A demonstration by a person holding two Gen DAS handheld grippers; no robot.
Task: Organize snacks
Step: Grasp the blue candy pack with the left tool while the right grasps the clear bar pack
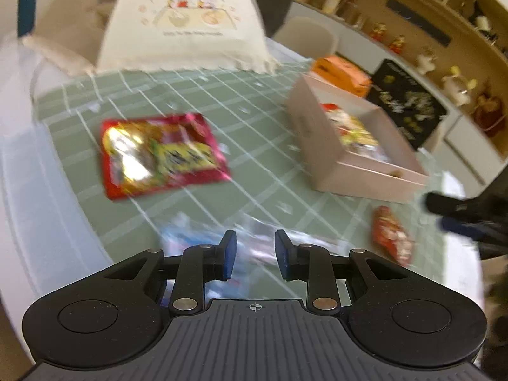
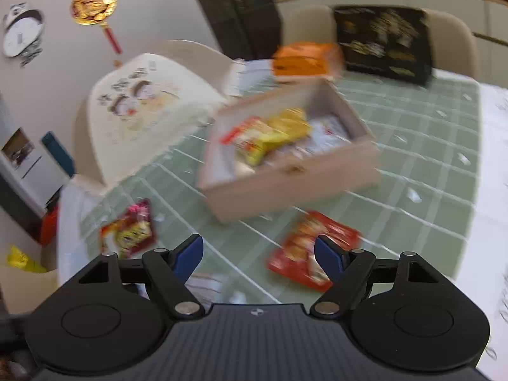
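Observation:
A pink open box point(image 1: 330, 155) point(image 2: 285, 177) holds several snack packets point(image 2: 270, 136). A red and yellow snack packet point(image 1: 158, 154) point(image 2: 127, 233) lies flat on the green checked cloth point(image 1: 247, 117). A smaller red packet point(image 1: 390, 235) point(image 2: 304, 250) lies near the box's front. A blurred blue and white packet point(image 1: 190, 244) lies just under my left gripper point(image 1: 255, 254), which is open and empty above the cloth. My right gripper point(image 2: 258, 254) is open wide and empty, its right finger over the smaller red packet. It also shows in the left wrist view point(image 1: 466, 219).
A cream mesh food cover point(image 1: 181, 22) point(image 2: 143, 111) stands at the back of the table. An orange box point(image 1: 343, 73) point(image 2: 304, 58) and a black box point(image 1: 406, 104) point(image 2: 384, 41) sit behind the pink box. Chairs and shelves lie beyond.

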